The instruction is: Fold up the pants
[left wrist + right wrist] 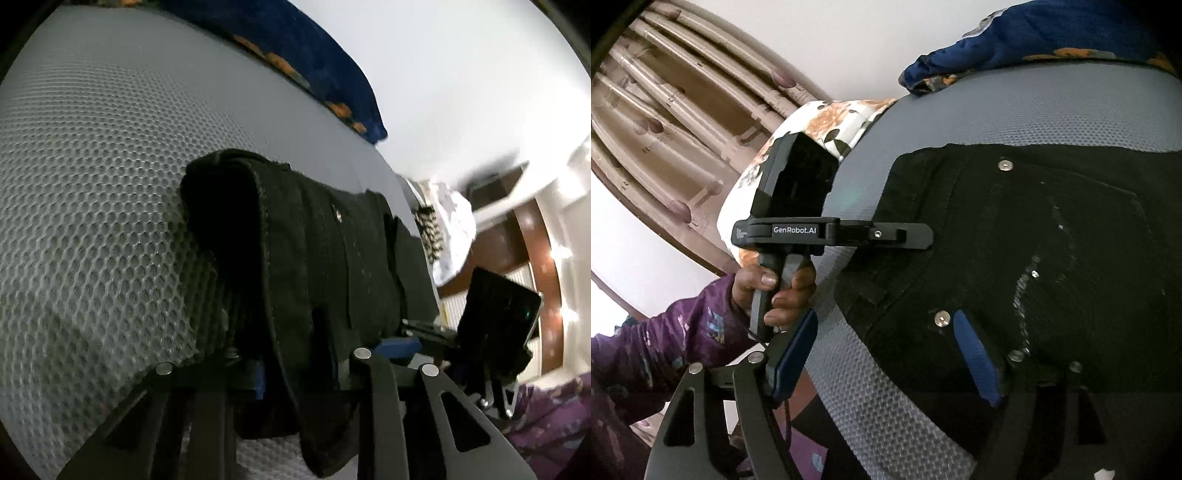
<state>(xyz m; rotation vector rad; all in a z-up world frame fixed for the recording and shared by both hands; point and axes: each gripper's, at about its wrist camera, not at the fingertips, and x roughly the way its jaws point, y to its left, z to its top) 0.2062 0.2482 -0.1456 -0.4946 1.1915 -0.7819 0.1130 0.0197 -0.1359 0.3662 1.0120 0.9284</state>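
Your left gripper [923,236] is pinched nearly closed (your hand [775,291] wraps its handle); your right gripper [886,354] has its jaws spread wide.

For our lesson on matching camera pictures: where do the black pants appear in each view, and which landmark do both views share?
Left wrist view: the black pants lie centre, running down to the bottom edge.
Right wrist view: the black pants fill the right half, on the grey mesh mattress.
Shared landmark: the blue flowered cloth at the mattress's far edge.
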